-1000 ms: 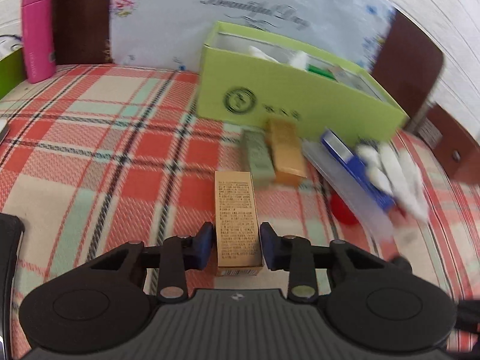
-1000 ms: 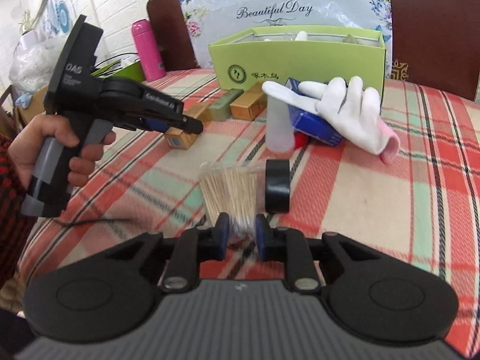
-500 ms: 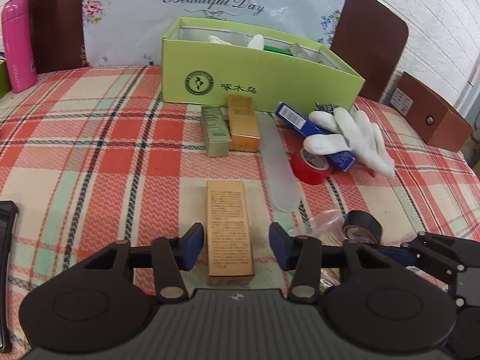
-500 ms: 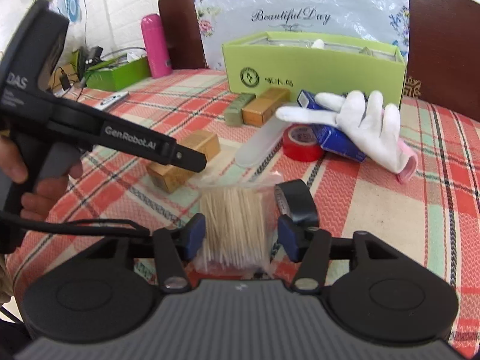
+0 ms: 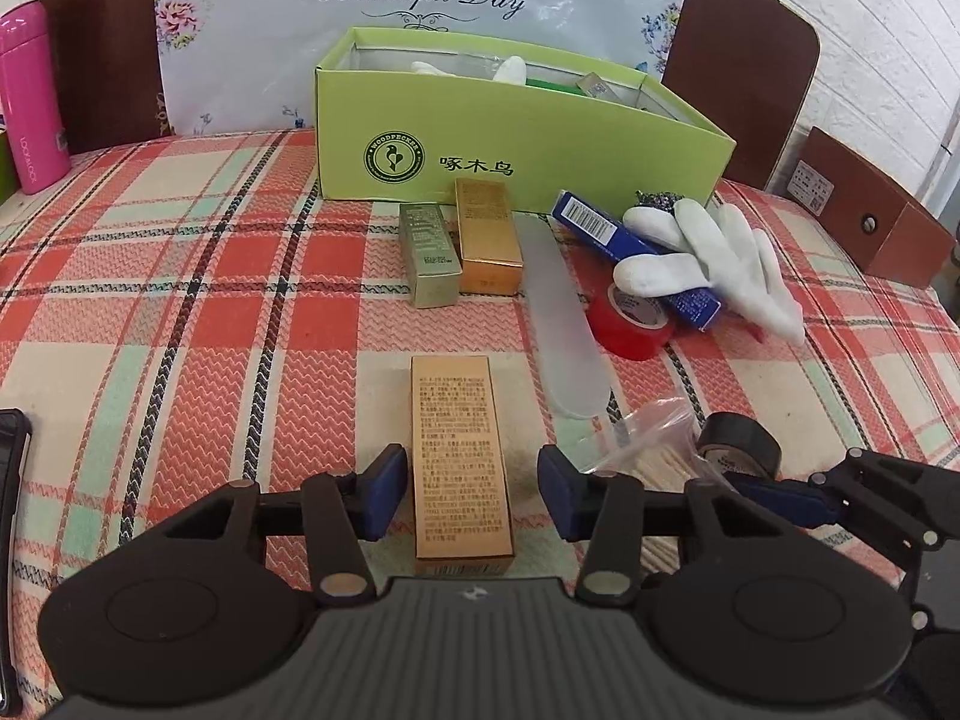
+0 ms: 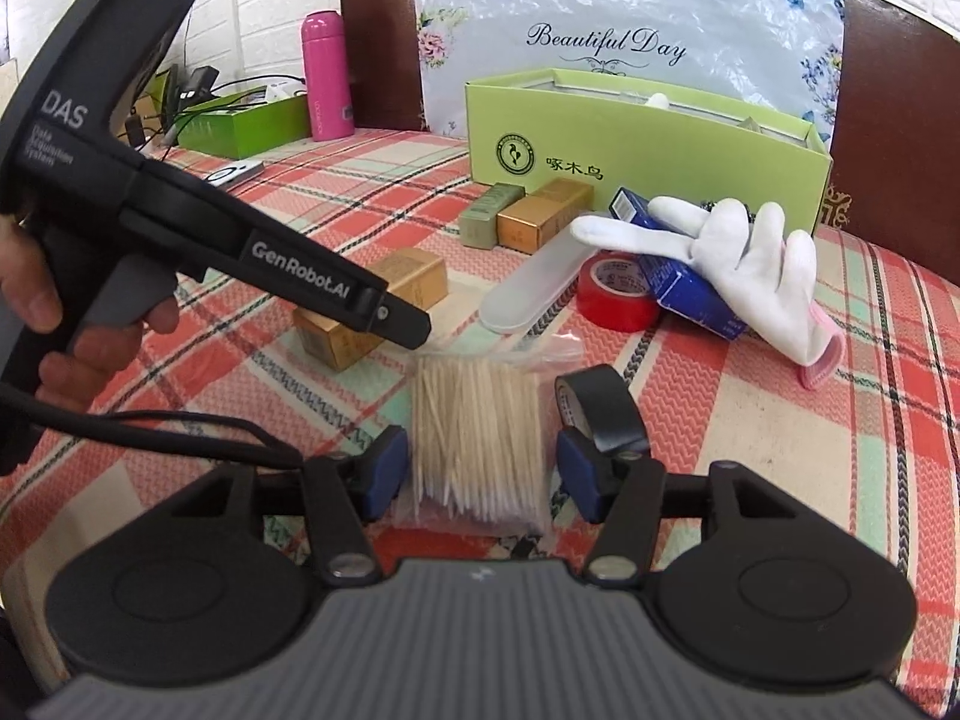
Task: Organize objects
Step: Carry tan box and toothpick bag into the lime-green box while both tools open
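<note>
My left gripper (image 5: 465, 492) is open, its pads on either side of a tan carton (image 5: 459, 456) that lies flat on the plaid cloth, not touching it. My right gripper (image 6: 477, 474) is open around a clear bag of toothpicks (image 6: 480, 426) lying on the cloth. A black tape roll (image 6: 600, 408) lies against the right pad. The green open box (image 5: 516, 144) stands at the back with several items inside. In front of it lie a green-grey carton (image 5: 429, 252), a gold carton (image 5: 486, 237), a frosted case (image 5: 564, 330), red tape (image 5: 630, 324), a blue box (image 5: 636, 252) and a white glove (image 5: 714, 258).
A pink bottle (image 5: 30, 102) stands far left. A floral plastic sheet (image 5: 420, 18) and brown chair backs (image 5: 738, 54) are behind the box. A brown box (image 5: 870, 204) sits far right. A green box with cables (image 6: 240, 120) lies far left in the right wrist view.
Both grippers have opened wider: the left let go of the tan carton, the right let go of the toothpick bag. Both have drawn back and levelled out.
</note>
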Demonstrator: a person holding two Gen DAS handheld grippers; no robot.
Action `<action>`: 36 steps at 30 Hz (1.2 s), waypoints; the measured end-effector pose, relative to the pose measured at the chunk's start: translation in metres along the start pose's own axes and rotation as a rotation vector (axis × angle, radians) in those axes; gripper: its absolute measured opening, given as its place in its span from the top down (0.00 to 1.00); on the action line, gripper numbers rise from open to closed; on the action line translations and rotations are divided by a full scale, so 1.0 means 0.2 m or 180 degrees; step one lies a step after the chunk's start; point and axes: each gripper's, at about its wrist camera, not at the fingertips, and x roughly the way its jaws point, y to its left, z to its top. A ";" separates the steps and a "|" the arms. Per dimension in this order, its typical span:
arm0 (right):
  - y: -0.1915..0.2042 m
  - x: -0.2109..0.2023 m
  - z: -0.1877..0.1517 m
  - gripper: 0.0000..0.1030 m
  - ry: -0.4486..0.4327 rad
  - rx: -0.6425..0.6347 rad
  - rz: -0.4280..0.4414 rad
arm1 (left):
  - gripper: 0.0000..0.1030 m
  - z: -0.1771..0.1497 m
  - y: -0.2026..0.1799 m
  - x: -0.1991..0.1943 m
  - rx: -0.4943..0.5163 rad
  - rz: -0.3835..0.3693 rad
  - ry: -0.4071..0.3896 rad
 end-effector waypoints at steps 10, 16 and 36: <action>0.01 -0.01 0.01 0.77 -0.0068 -0.0008 -0.0071 | 0.69 0.01 0.01 -0.01 0.0046 0.0022 0.0003; -0.11 -0.17 0.09 0.78 -0.0287 0.0383 0.0256 | 0.69 0.09 -0.02 -0.13 0.0088 -0.0254 -0.0162; -0.58 -0.07 0.68 0.78 -0.1083 0.0435 -0.0568 | 0.69 0.86 -0.17 0.00 0.0142 -0.0238 -0.0887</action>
